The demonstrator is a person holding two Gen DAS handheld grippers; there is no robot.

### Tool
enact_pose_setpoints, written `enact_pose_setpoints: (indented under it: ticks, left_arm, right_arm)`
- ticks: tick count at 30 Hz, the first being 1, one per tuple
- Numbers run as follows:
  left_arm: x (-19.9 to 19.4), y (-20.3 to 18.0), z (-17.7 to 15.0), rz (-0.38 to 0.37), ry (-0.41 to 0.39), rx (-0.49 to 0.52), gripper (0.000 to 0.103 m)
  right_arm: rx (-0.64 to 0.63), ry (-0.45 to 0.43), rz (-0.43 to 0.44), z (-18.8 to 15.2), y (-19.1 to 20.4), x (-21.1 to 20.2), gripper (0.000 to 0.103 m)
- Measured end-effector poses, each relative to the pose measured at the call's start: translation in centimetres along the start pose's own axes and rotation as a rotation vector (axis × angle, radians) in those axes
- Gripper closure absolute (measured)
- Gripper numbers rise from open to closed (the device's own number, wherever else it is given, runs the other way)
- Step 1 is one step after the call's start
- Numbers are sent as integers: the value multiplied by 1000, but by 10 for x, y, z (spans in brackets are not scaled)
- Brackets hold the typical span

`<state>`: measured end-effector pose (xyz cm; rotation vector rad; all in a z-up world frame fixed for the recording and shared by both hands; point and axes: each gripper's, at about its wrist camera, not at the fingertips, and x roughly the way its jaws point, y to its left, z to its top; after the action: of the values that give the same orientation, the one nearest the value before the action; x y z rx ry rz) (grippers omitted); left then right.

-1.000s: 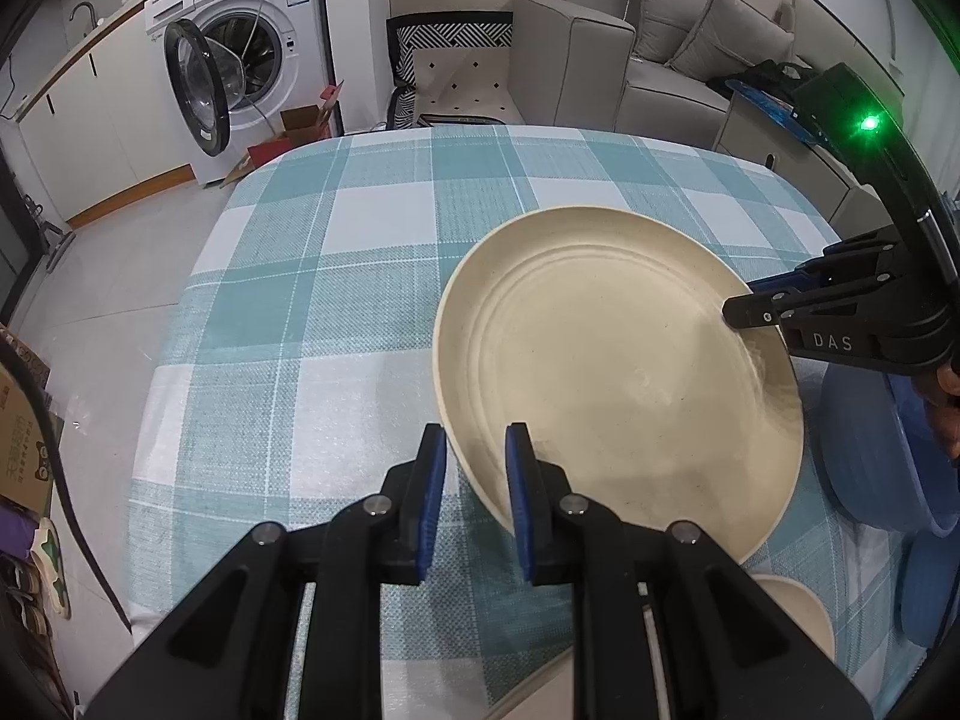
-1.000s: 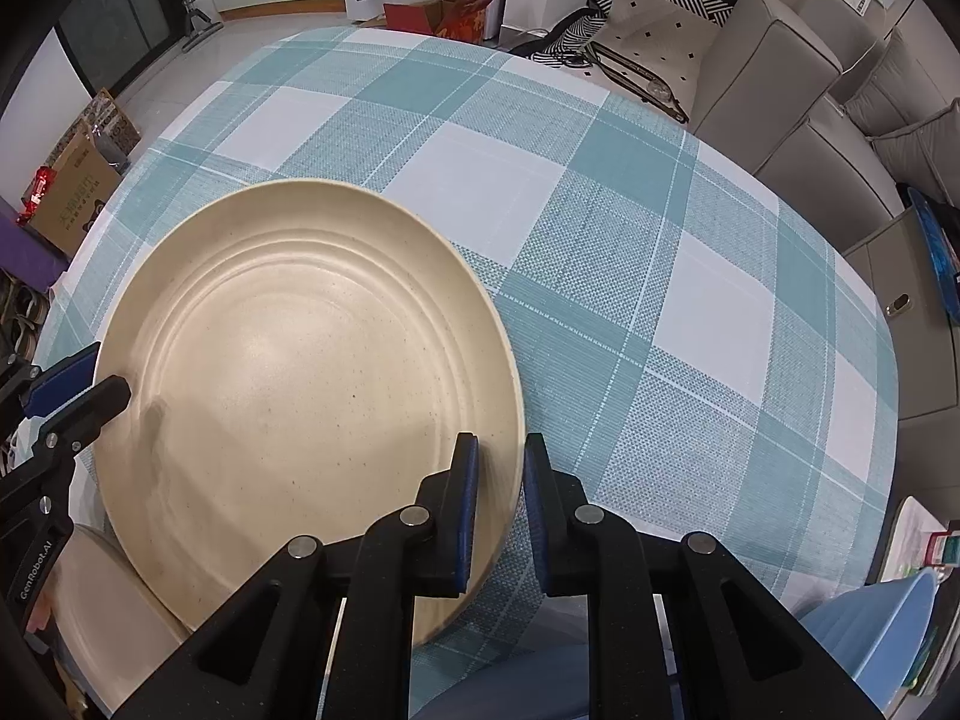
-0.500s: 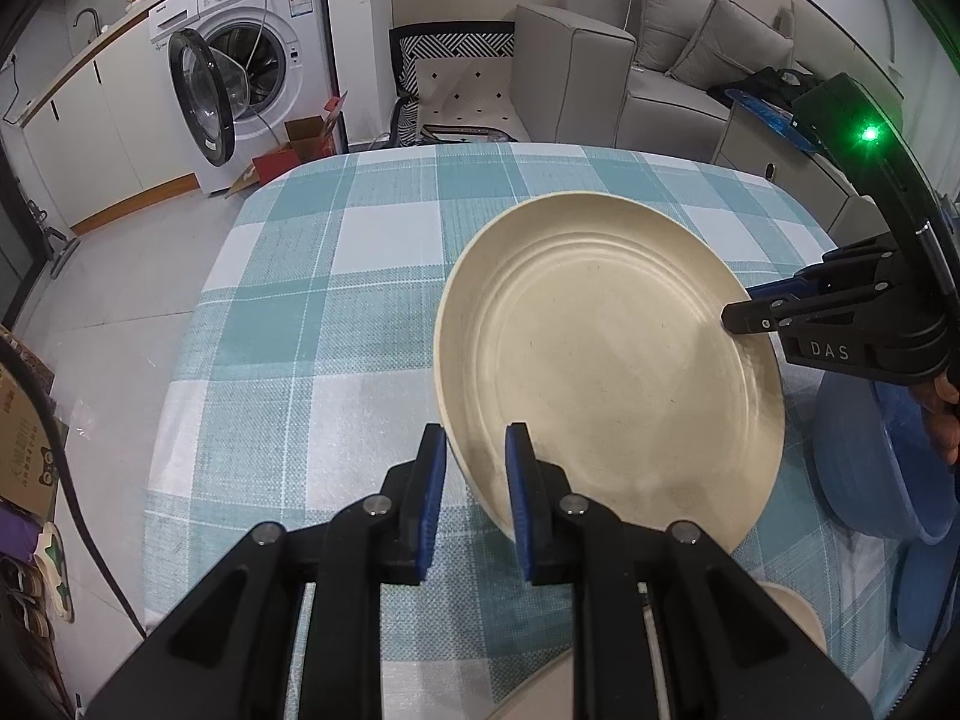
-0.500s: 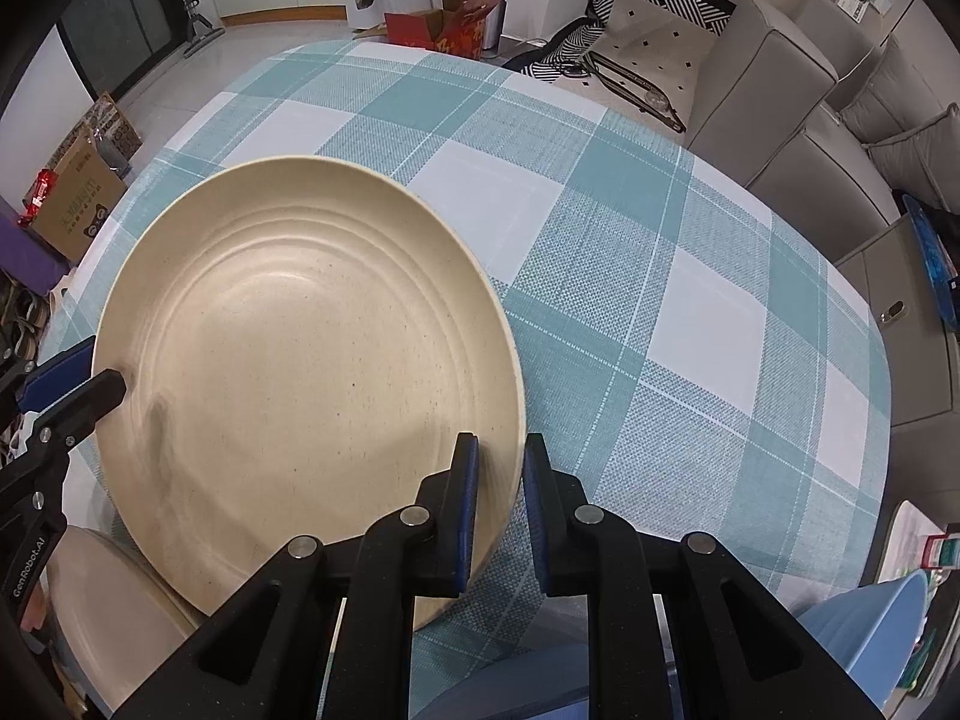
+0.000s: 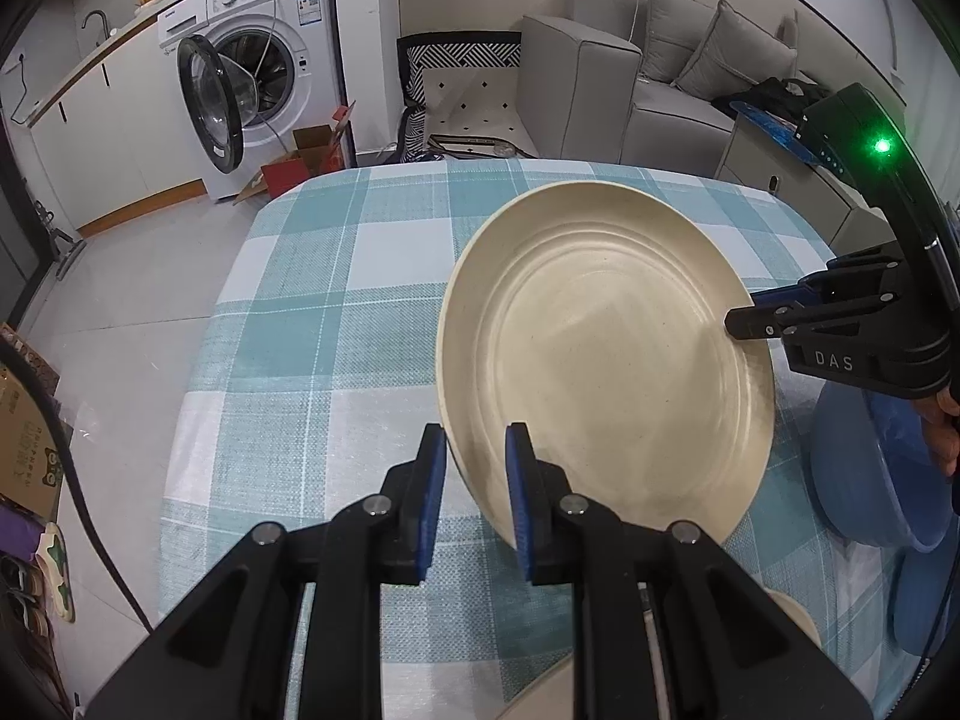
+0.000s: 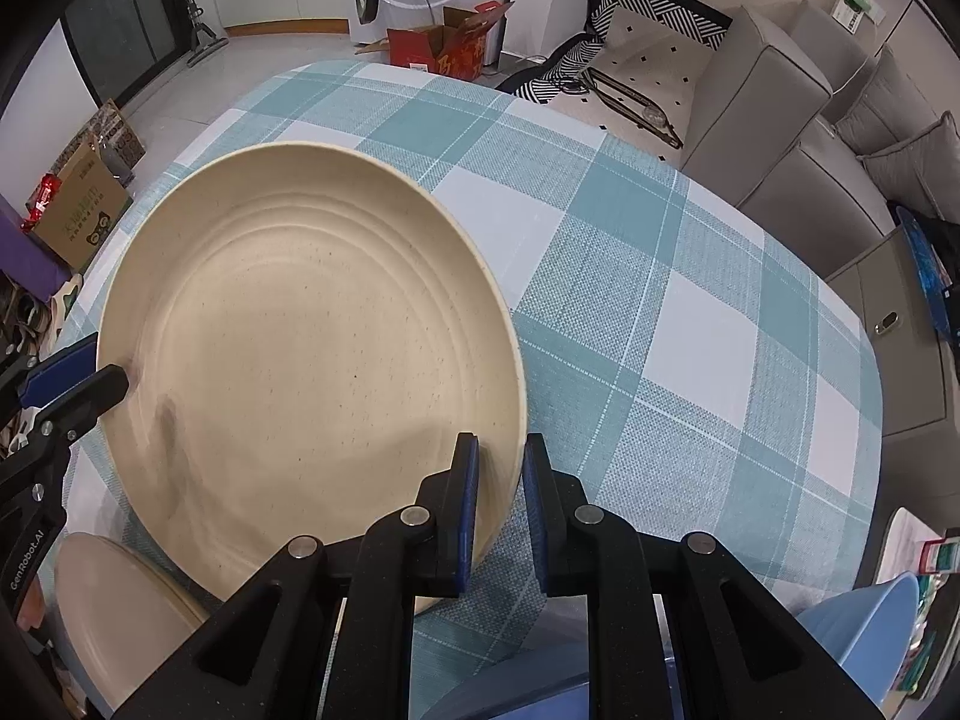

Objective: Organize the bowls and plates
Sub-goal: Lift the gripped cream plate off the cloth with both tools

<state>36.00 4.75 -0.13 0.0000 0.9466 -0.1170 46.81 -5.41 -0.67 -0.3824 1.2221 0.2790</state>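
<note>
We've got the large round cream plate (image 5: 606, 354) pinched at opposite rims by left gripper (image 5: 476, 492) and right gripper (image 6: 500, 501), tilted above the teal-checked table (image 6: 660, 324); blue bowl (image 5: 870, 468) right, smaller cream dish (image 6: 114, 588) near.

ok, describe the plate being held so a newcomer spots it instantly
Start at the teal-and-white checked tablecloth. Above it, the big cream plate is pinched at opposite rims by the left tool and right tool. Unlike the blue bowl and the smaller cream dish, it has concentric ridges.
</note>
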Motion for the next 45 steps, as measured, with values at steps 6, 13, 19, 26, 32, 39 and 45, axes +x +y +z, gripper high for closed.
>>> enact_pose_setpoints:
  ticks: [6,13,19,26,32,39,45]
  left_arm:
    - [-4,1,0,2,-11,-3,85]
    - [-12,3,2,-1,-29,-10,85]
    - [-24,3,2,-3,-47,-9,85]
    - [-39,2,3,-2,-68,-8,85]
    - [-53,3,0,2,-83,-7,85]
    - [-72,6,-5,6,-107,-5,85]
    - [-88,7,-10,10,-124,-8,85]
  right_arm:
    - [4,-17,-2,2,1,-6,91]
    - [3,-44,-11,2,2,-17,91]
    - [6,-70,-15,0,3,-31,91]
    - [4,-94,-22,-3,5,-50,91]
    - [-1,-108,-23,-5,10,-63,91]
    - [-8,-124,-23,-11,18,-81,91]
    - [-15,-142,-11,-20,24,-97,91]
